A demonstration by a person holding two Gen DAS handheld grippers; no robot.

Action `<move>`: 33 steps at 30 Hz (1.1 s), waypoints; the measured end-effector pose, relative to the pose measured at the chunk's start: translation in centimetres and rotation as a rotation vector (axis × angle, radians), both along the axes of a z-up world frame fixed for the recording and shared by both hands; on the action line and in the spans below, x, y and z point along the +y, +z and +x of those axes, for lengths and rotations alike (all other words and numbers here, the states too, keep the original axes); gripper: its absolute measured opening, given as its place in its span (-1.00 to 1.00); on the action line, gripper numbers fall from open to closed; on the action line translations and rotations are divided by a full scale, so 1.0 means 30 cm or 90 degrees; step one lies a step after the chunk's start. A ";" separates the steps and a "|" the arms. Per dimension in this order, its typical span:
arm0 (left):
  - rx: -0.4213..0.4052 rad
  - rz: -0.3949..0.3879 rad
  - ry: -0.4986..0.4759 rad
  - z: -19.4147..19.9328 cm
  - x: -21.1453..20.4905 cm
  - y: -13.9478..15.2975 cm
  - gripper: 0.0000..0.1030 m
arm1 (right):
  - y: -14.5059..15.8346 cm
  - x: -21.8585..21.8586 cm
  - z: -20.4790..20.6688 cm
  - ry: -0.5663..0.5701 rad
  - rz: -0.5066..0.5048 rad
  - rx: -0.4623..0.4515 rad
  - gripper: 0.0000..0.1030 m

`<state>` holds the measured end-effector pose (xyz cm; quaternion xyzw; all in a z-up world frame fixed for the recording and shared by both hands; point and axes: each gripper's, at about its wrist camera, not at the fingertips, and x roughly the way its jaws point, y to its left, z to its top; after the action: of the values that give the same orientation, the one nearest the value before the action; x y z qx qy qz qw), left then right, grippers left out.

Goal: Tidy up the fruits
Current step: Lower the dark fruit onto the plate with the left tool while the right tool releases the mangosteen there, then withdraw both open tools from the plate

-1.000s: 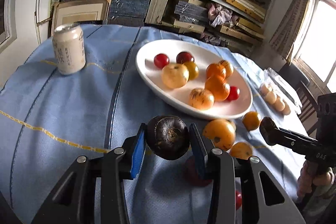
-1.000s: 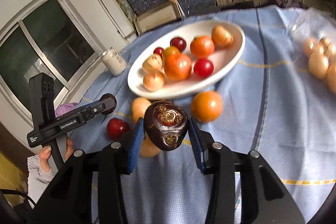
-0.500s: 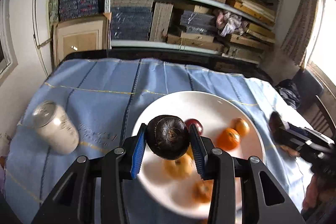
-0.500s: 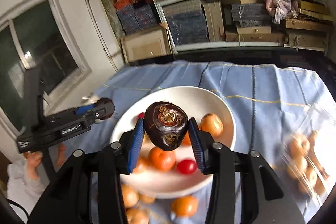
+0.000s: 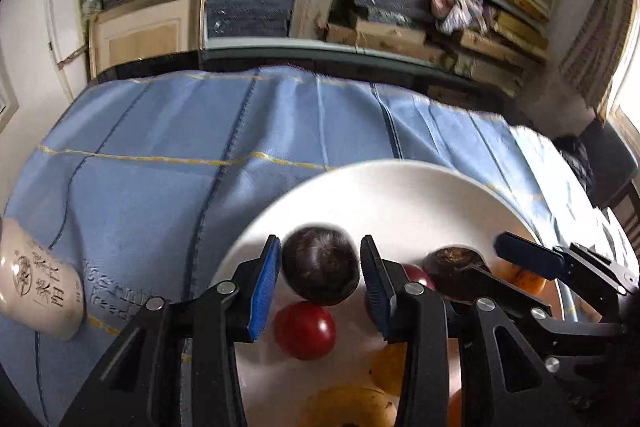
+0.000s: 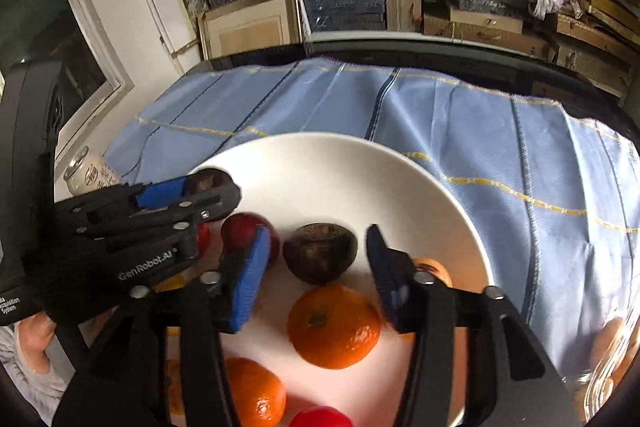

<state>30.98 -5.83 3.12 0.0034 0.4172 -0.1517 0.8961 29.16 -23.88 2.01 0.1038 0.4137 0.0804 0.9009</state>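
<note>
Left wrist view: left tool [image 5: 320, 279] now hangs over the white plate [image 5: 400, 187]; a second ago it was short of the rim, over the blue cloth. Pads have spread wide, with daylight on both sides of the dark purple fruit [image 5: 320, 271], which half a second ago was pinched between them. Fruit sits low between the pads; whether it rests on the plate yet, cannot tell. A red fruit [image 5: 305, 330] lies just under it. Right tool [image 5: 480, 263] has come in alongside, a second dark fruit [image 5: 452, 263] at its tip. Drink can [image 5: 38, 295] on the tabletop, left edge.

Right wrist view: right tool [image 6: 316, 259] also spread wide. Its dark fruit [image 6: 320, 253], gripped half a second ago, now rests on the plate [image 6: 340, 155], touching neither pad. Left tool [image 6: 192, 187] visible at left with its dark fruit [image 6: 210, 183].

Meaning: both dark fruits released or nearly so; this pair looks delivered.

Plate contents: two dark fruits, oranges [image 6: 334, 325], a dark red fruit [image 6: 250, 231], small red ones, yellow ones. A clear pack [image 6: 612, 343] of pale fruit lies at the right edge.
</note>
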 end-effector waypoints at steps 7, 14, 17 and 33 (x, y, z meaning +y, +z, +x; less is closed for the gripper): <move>-0.029 -0.017 0.018 -0.102 0.067 0.127 0.15 | 0.174 -0.052 -0.166 -0.023 0.027 -0.083 0.40; -0.112 -0.010 0.035 -0.391 0.117 0.276 0.71 | 0.367 -0.067 -0.526 -0.036 0.024 -0.212 0.79; -0.134 -0.012 0.038 -0.547 0.127 0.277 0.87 | 0.370 -0.060 -0.684 -0.039 0.017 -0.246 0.87; -0.159 0.062 -0.003 -0.884 0.095 0.018 0.91 | 0.093 -0.057 -0.904 -0.069 -0.012 -0.248 0.91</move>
<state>4.48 -2.98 3.67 0.0665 0.3094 -0.1321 0.9394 2.03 -25.57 4.79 0.0997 0.2264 0.0467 0.9678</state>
